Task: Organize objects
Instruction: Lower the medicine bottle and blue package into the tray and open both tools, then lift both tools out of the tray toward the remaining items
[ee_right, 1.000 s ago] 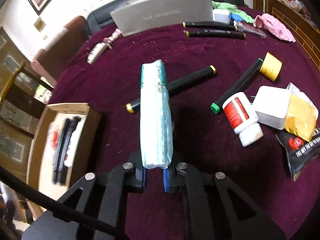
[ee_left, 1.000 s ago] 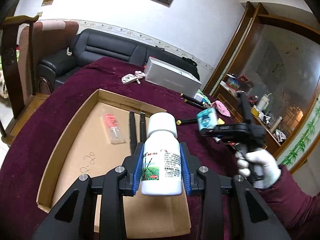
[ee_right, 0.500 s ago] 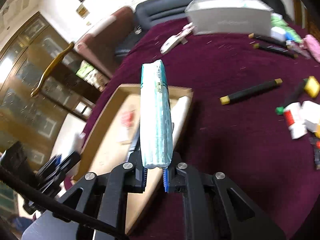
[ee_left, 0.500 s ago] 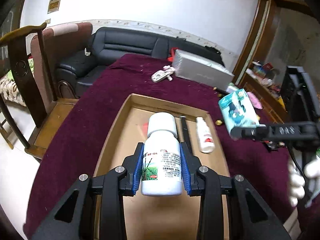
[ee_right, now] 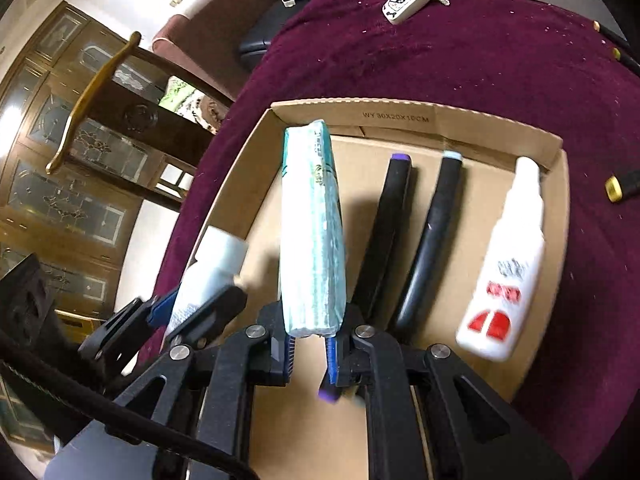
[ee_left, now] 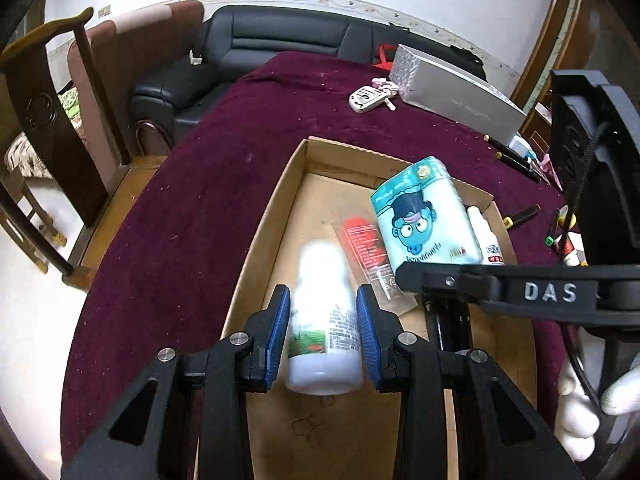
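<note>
My left gripper (ee_left: 323, 320) is open over the cardboard box (ee_left: 288, 184). A white bottle (ee_left: 322, 320) with a green label sits blurred between its blue pads, with gaps on both sides. My right gripper (ee_right: 311, 350) is shut on a teal tissue pack (ee_right: 312, 232), held over the box (ee_right: 420, 114); the pack also shows in the left wrist view (ee_left: 426, 224). Inside the box lie two black markers (ee_right: 430, 236), a white spray bottle with red print (ee_right: 506, 268) and a clear packet with a red label (ee_left: 366, 248).
The box sits on a maroon tablecloth (ee_left: 192, 216). A grey box (ee_left: 456, 92), a car key (ee_left: 366, 100) and loose markers (ee_left: 520, 216) lie beyond it. A wooden chair (ee_left: 48, 92) and a black sofa (ee_left: 256, 52) stand off the table's left side.
My left gripper has opened and the white bottle has slipped down between the pads. My right gripper has carried the tissue pack from the table's right side to over the box.
</note>
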`<act>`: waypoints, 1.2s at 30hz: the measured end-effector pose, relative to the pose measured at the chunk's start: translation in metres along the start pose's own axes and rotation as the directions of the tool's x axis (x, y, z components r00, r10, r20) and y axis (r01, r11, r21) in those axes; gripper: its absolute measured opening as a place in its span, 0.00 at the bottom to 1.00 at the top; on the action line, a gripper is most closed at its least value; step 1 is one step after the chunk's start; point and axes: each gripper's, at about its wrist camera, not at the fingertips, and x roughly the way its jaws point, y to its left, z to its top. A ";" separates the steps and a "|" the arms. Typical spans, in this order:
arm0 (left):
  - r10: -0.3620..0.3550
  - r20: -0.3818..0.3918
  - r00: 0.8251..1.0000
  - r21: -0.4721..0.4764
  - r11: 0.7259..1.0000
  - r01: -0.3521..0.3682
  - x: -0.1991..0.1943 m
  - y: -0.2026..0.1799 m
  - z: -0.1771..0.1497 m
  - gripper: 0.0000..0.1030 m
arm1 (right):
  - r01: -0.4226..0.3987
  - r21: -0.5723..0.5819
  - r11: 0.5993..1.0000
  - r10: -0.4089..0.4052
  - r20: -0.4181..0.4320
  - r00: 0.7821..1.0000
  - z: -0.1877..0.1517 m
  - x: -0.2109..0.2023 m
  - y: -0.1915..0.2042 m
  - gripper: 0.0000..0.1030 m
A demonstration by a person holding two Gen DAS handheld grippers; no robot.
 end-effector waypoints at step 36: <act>-0.156 0.283 0.946 -0.205 0.954 0.219 -0.125 0.015 -0.032 0.44 | -0.100 -0.224 0.970 0.097 -0.026 0.995 -0.100 -0.060 0.033 0.53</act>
